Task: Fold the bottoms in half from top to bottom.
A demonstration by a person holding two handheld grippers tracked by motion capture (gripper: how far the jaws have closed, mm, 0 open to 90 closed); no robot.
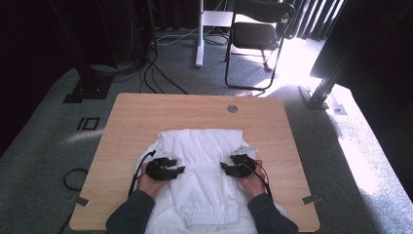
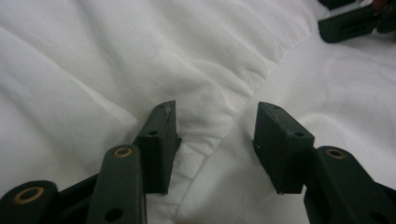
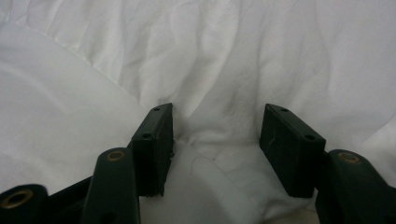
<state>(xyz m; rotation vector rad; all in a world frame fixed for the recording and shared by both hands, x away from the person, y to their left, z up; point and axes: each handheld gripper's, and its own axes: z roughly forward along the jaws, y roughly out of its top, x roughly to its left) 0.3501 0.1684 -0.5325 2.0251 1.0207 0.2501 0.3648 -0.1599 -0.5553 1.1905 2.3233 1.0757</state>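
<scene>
table: white garment lies mid-table, long axis running far edge to near edge | left gripper at its left side, right gripper at its right, equally near | both jaws spread, cloth between, unpinched

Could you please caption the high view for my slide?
Two hand-held tools, left tool and right tool, meet a white garment on a wooden table.

Both grippers are chunky black plastic, the left gripper and right gripper look identical. Each jaw arm has brass-ringed pivot holes at about 7 and 5 o'clock, with small screw holes in the flat pads. Black cables loop off each. Dark grey sleeves.
</scene>
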